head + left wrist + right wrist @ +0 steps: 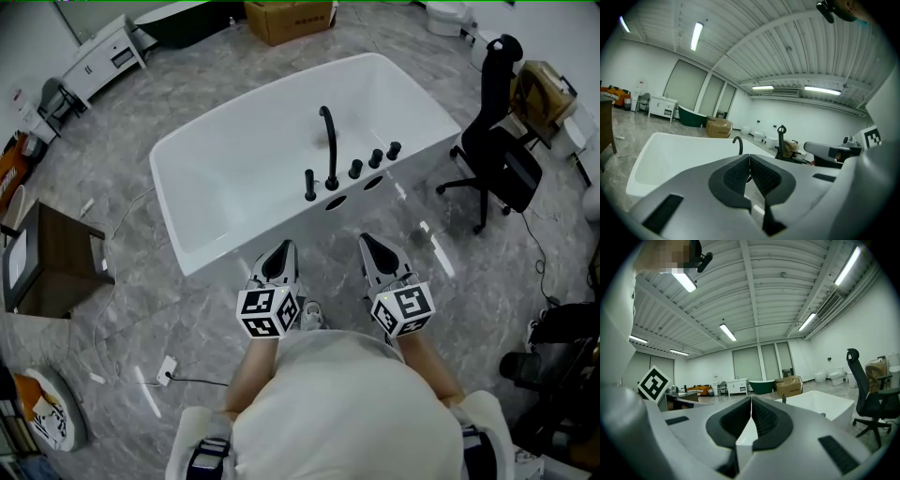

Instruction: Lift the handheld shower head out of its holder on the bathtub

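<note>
A white freestanding bathtub [192,142] stands on the grey marbled floor ahead of me. On its near rim stand a tall curved black faucet [328,145], several black knobs [375,157] and, at the left end of the row, the black handheld shower head [309,185] upright in its holder. My left gripper [284,247] and right gripper [366,240] are held side by side short of the rim, apart from the fittings. Both have their jaws pressed together with nothing between them. The left gripper [749,157] points at the faucet [738,143]; the right gripper [751,399] points along the tub [820,404].
A black office chair [497,141] stands right of the tub. A dark wooden side table [52,258] is at the left, with a cable and plug [167,370] on the floor near it. A cardboard box [289,19] and white cabinet [103,56] sit beyond.
</note>
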The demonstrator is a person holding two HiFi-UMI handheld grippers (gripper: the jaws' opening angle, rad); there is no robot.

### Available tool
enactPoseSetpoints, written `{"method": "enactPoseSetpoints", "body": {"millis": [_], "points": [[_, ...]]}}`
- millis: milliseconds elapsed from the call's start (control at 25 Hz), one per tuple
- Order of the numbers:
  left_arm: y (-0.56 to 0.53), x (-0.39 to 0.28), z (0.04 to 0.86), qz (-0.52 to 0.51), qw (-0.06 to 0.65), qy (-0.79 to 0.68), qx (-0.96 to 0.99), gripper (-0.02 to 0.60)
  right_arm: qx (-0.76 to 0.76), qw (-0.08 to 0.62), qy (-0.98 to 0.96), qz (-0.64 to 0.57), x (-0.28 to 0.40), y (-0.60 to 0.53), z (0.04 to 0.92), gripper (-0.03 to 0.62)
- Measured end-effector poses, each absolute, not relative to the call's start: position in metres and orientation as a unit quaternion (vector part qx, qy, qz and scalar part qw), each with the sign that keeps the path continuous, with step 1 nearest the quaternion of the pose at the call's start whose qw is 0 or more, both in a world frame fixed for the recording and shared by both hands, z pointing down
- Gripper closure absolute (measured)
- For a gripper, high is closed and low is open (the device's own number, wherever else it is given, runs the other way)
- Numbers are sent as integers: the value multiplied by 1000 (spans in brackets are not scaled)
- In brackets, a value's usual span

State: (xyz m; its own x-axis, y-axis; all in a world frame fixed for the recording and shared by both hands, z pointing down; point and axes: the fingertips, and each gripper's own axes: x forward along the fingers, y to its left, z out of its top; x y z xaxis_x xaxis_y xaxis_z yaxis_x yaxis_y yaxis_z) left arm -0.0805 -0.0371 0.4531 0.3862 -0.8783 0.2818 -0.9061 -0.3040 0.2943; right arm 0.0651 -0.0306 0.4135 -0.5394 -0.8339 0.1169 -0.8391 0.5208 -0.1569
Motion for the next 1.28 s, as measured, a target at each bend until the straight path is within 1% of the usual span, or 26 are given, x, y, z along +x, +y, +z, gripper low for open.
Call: {"method": "enactPoseSetpoints", "body": {"millis": [600, 760, 1280], "points": [[-118, -124, 470, 50, 210, -535, 817, 560, 498, 7, -861, 100, 19, -107, 419, 574], [-127, -127, 475, 50, 206, -526, 824, 560, 496, 12, -862, 108, 11, -114, 427, 574], [-162, -120, 508, 76, 234, -527, 813, 560, 484, 34, -865, 131, 12, -156, 447, 574]]}}
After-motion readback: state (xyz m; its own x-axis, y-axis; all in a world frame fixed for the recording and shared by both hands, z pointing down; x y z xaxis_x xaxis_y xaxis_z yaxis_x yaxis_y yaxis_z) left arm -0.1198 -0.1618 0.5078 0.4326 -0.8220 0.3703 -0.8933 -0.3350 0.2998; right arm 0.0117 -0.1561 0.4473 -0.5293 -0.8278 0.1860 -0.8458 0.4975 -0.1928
